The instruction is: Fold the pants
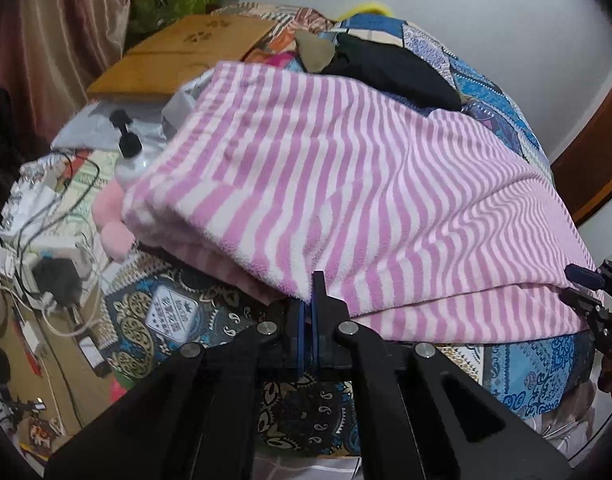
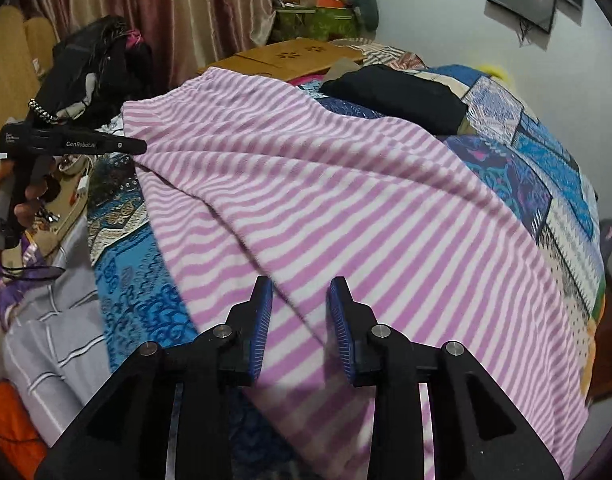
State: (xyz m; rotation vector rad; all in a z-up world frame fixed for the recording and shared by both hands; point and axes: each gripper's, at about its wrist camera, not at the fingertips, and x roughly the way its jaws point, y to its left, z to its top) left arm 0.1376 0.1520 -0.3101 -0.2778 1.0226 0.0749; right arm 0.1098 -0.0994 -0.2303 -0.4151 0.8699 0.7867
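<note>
- The pink-and-white striped pants (image 1: 346, 184) lie spread and partly doubled over on a bed, over a blue patterned bedspread (image 2: 129, 280).
- The left tongs (image 1: 310, 312) are pressed together at the pants' near folded edge; whether cloth sits between them cannot be told.
- The right tongs (image 2: 299, 320) are spread, hovering just over the striped cloth.
- A black garment (image 2: 398, 96) lies beyond the pants, with a wooden board (image 2: 301, 56) behind it.
- A pump bottle (image 1: 131, 160) stands beside the pants' far left corner.
- Curtains (image 2: 145, 12) hang along the back; the wall is white.
</note>
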